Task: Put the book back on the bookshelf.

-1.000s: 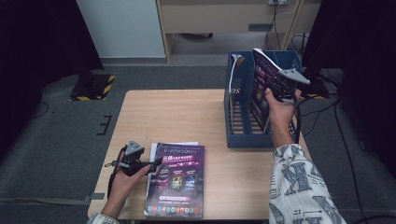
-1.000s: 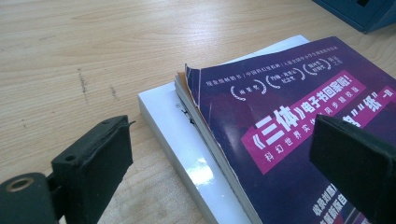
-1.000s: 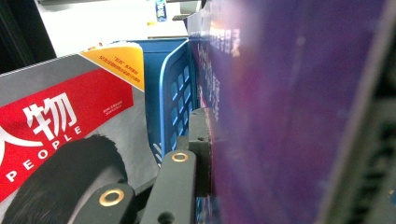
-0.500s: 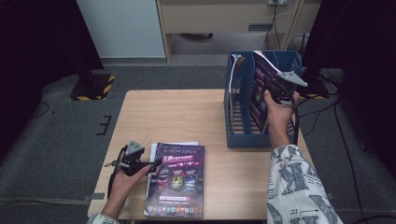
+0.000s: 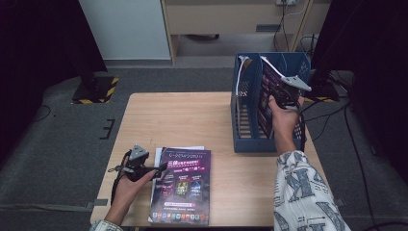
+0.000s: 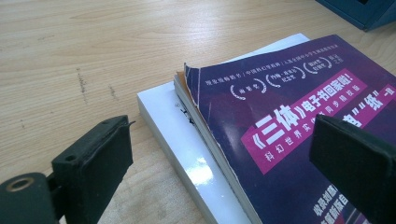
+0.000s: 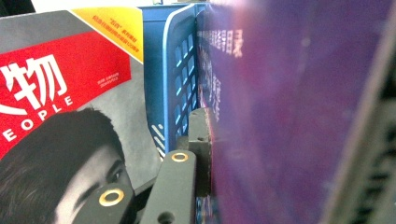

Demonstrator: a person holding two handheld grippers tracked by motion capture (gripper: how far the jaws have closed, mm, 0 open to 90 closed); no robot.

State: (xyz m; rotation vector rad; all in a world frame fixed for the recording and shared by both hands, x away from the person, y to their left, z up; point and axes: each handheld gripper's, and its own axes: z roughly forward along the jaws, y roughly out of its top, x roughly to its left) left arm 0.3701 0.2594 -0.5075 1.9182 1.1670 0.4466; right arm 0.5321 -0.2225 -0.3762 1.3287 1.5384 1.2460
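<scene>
While the right gripper (image 5: 281, 96) clamped a magazine (image 7: 299, 116) inside the rack (image 5: 240, 120) at the table's right edge, its view showed a red-covered neighbour (image 7: 56, 93); the left gripper (image 6: 219, 158) gaped over the stack (image 5: 183, 185).

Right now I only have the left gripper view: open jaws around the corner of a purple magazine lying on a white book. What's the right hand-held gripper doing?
Observer: The right hand-held gripper is shut on a second purple glossy magazine, held upright in the blue slotted plastic file rack.
Operator: Is anything else in that rack?
Observer: Yes. A red-and-grey magazine stands in the neighbouring compartment, beyond a blue divider.
Operator: Where's the rack relative to my stack?
Observer: The rack is at the right side of the light wooden table. Your purple-topped stack lies at the near edge, left of centre.
</scene>
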